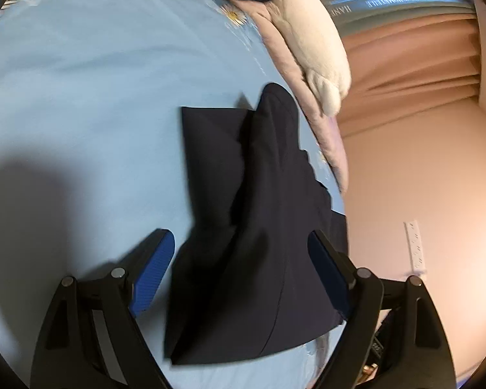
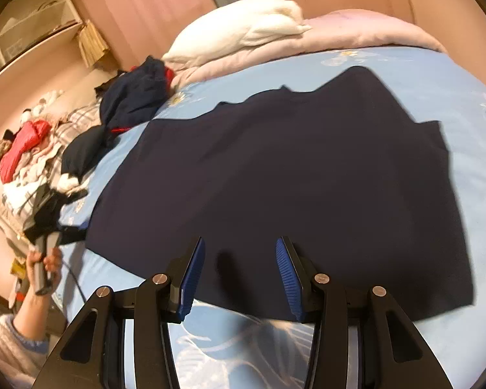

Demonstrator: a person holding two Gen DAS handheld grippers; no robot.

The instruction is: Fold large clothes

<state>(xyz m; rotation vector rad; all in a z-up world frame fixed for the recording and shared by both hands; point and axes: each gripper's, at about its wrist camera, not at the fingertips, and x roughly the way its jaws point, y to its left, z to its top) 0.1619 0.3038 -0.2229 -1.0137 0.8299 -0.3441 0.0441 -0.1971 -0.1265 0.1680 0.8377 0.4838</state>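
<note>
Blurred clothes pile [image 2: 32,159], contents unclear

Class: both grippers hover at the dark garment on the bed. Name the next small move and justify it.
Probably lower the open right gripper onto the navy garment's near hem and close. That hem lies flat on the blue bedsheet between the parted blue pads, nothing gripped yet.

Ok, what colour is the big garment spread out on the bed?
Dark navy, plain with no pattern. The garment shows best in the right wrist view.
</note>
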